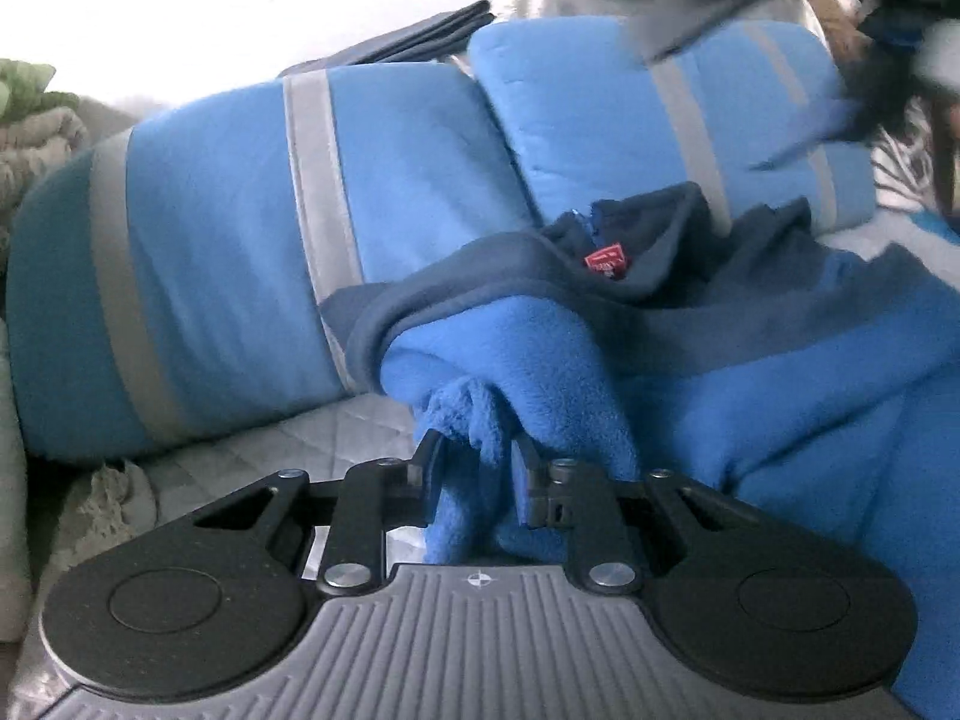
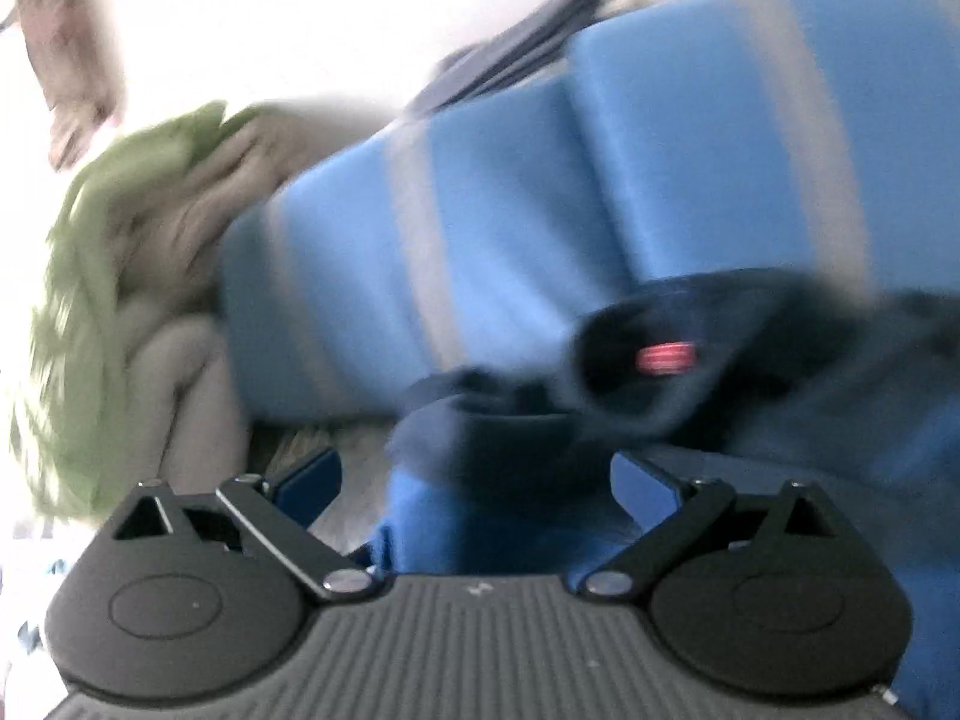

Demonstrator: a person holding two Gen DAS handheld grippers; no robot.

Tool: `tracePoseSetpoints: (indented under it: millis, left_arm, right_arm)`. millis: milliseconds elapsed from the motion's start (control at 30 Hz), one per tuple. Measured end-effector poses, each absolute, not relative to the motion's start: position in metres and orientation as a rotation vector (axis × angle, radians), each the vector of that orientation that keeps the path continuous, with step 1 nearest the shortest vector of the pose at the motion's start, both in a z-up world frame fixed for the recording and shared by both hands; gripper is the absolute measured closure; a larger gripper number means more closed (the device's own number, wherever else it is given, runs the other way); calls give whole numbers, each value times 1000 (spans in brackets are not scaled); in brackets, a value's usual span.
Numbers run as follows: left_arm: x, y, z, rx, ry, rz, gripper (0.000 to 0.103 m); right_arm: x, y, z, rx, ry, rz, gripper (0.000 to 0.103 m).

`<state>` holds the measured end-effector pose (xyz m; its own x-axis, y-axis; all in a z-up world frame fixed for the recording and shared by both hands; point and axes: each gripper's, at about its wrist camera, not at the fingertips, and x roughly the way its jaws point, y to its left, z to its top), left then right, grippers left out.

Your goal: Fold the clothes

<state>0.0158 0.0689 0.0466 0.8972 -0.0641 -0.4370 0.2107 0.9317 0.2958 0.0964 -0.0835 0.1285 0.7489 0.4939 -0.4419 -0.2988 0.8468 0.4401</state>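
The left claw [image 1: 477, 450] is pinching a bunched fold of a blue fleece jacket [image 1: 540, 354], its fingers pressed in on the cloth. The jacket is lying on a grey quilted bed cover [image 1: 336, 438], leaning against blue pillows with grey stripes [image 1: 240, 228]. Inside its navy collar [image 1: 636, 252] a small red label [image 1: 607, 262] is showing white writing too small to read. The right claw [image 2: 474, 480] is standing spread, with the jacket's folded edge between its blue pads [image 2: 309, 477]; the blurred view is not showing contact. A green and beige heap of cloth [image 2: 120, 276] is sitting left of the pillows.
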Motion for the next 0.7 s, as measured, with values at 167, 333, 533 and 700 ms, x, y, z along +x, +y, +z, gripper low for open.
tracePoseSetpoints:
  millis: [167,333,533,700]
  left_arm:
    - [12,73,48,358,438,-155,83]
    - [17,78,45,357,445,-166,83]
    - [20,100,43,313,515,-115,100]
    - [18,117,45,298,512,-37,95]
  right_arm:
    - [160,-20,118,194,591,519,4]
    - [218,33,99,45,647,534,4]
    - [255,51,75,44,759,504,89]
    - [257,33,83,122,704,452,89]
